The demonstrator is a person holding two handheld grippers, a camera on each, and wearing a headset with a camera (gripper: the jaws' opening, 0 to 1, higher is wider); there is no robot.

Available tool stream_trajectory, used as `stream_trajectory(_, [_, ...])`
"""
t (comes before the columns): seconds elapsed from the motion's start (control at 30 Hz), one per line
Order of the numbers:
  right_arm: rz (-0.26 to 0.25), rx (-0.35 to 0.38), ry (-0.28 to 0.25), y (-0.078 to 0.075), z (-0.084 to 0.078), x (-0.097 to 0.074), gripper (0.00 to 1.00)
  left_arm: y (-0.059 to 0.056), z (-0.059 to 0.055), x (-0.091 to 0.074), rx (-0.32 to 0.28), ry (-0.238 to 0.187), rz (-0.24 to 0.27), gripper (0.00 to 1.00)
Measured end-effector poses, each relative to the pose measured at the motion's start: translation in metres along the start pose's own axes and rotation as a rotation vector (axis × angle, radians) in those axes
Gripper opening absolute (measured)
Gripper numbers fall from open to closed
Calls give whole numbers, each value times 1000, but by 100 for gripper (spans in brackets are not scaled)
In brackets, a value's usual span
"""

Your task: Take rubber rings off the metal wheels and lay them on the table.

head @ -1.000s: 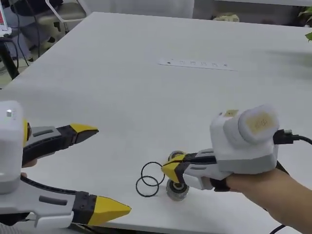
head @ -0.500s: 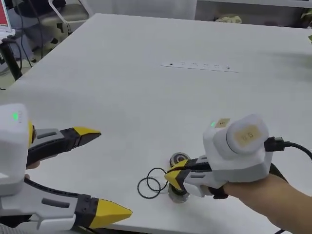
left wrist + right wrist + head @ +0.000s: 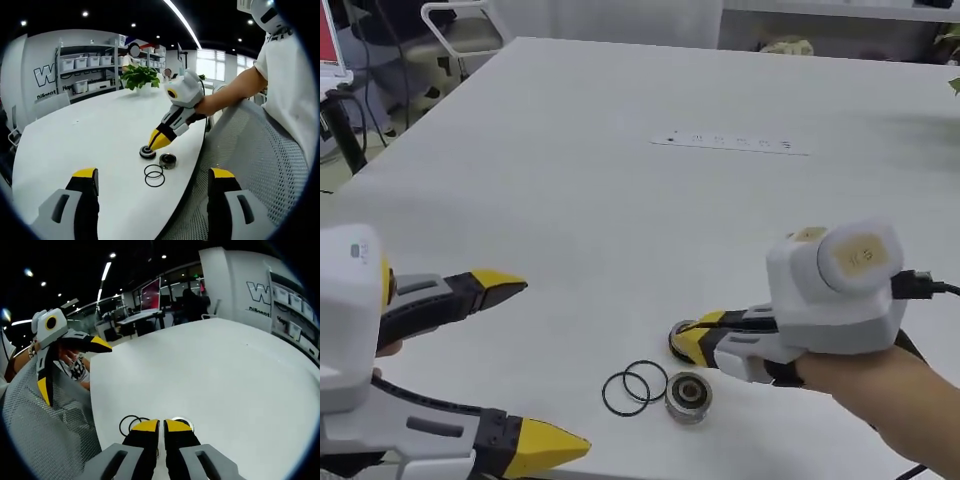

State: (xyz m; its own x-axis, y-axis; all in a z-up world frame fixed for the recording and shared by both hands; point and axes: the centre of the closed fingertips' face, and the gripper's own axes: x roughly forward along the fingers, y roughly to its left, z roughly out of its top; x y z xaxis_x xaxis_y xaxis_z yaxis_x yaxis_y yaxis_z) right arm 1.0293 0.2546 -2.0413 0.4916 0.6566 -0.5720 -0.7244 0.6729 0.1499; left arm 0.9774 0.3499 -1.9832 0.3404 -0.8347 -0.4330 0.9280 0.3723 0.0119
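Two small metal wheels lie near the table's front edge. The far wheel [image 3: 680, 338] [image 3: 147, 152] [image 3: 181, 421] is partly hidden behind my right gripper [image 3: 686, 340] [image 3: 156, 142] [image 3: 159, 426], whose yellow tips are shut and rest at it. I cannot tell whether anything is pinched. The near wheel [image 3: 688, 393] [image 3: 167, 160] lies free. Two black rubber rings [image 3: 635, 385] [image 3: 154, 176] [image 3: 131, 423] overlap flat on the table just left of it. My left gripper [image 3: 535, 365] [image 3: 153, 174] [image 3: 75, 352] hovers wide open and empty, off to the left.
The white table [image 3: 620, 200] stretches far ahead. A flush socket strip [image 3: 730, 142] sits mid-table. The front edge runs just below the near wheel. A mesh chair back [image 3: 240, 150] and the person's arm [image 3: 225, 95] stand beside the table.
My right gripper has drawn back to the right, from between the two wheels to the far wheel. The near wheel now shows in full. The left gripper stays open in place.
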Motion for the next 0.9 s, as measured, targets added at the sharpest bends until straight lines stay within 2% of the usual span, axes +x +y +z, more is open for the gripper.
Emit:
stream_trajectory(0.2, [-34,45,-33,-16,5,-8,2,-4,-1,1,11,12,-18,86])
stream_trajectory(0.37, [-73,87,-50,-32,5,-15,4,-4,3,1,22,10,-18,89])
stream_trajectory(0.43, [-76,116,-62,-37,5,-17,5,-5,8,-1,60,7,-18,89])
stream_trajectory(0.5, [-82,126,-61,-41,3,-18,6,-5,15,-3,77,9,-24,90])
stream_trajectory(0.6, [-82,140,-51,-44,-2,-18,8,-4,33,-3,116,-11,-39,89])
stream_trajectory(0.7, [-93,136,-22,-49,-12,-18,9,-2,47,0,145,-8,-68,84])
stream_trajectory(0.77, [-93,127,-10,-50,-15,-18,9,5,55,4,201,2,-61,82])
stream_trajectory(0.83, [-90,121,2,-50,-18,-17,10,12,63,9,217,7,-57,83])
stream_trajectory(0.9, [-87,104,18,-49,-22,-17,11,15,73,15,227,-6,-68,82])
